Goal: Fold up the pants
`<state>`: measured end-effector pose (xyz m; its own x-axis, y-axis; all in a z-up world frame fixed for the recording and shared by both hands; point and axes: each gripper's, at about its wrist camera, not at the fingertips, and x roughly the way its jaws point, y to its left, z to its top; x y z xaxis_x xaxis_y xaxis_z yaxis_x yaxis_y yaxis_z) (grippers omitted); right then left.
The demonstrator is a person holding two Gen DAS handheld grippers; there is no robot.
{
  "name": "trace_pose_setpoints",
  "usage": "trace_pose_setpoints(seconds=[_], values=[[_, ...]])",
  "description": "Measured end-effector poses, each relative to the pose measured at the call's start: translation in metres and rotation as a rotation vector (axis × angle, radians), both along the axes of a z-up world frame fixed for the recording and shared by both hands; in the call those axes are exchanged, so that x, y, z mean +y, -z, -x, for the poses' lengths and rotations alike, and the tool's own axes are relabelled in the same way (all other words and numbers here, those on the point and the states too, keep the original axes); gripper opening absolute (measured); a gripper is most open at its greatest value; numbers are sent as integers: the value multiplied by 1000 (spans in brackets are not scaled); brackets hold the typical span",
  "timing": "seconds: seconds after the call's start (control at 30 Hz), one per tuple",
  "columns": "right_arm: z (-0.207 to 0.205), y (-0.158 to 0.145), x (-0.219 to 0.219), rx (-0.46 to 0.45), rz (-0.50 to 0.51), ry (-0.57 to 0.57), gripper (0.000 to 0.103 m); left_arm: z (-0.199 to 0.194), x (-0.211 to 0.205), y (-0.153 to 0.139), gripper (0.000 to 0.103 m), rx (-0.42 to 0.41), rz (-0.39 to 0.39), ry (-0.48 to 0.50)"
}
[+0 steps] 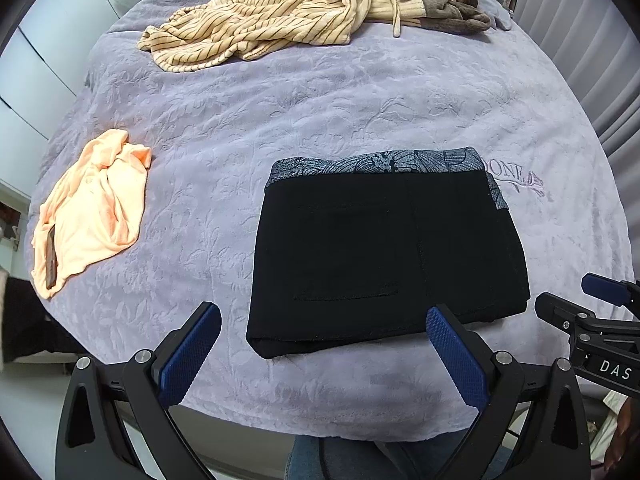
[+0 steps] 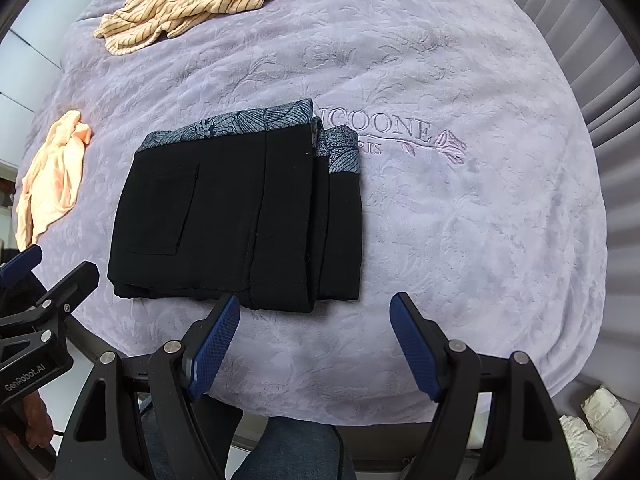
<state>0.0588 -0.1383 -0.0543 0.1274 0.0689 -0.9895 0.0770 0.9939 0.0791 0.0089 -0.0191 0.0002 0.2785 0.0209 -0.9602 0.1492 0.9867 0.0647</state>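
Black pants (image 1: 384, 256) with a blue-grey patterned waistband lie folded into a compact rectangle on the lilac bedspread (image 1: 280, 120). They also show in the right wrist view (image 2: 236, 216), with a back pocket on top. My left gripper (image 1: 320, 320) is open and empty, just in front of the pants' near edge. My right gripper (image 2: 316, 312) is open and empty, in front of the pants' near right corner. Neither gripper touches the cloth. Each gripper shows at the edge of the other's view.
A peach garment (image 1: 92, 216) lies crumpled at the left. A striped beige robe (image 1: 280, 16) lies in a heap at the far side. Grey curtains (image 1: 600, 60) hang at the right. White cabinets (image 1: 32, 64) stand at the left. The bed's near edge is just below the grippers.
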Motion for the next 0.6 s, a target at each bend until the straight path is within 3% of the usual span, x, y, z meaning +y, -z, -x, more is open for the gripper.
trace_pose_setpoints(seconds=[0.6], values=[[-1,-3,2,-7,14,-20,81,5,-7,1,103,6,-15,0]])
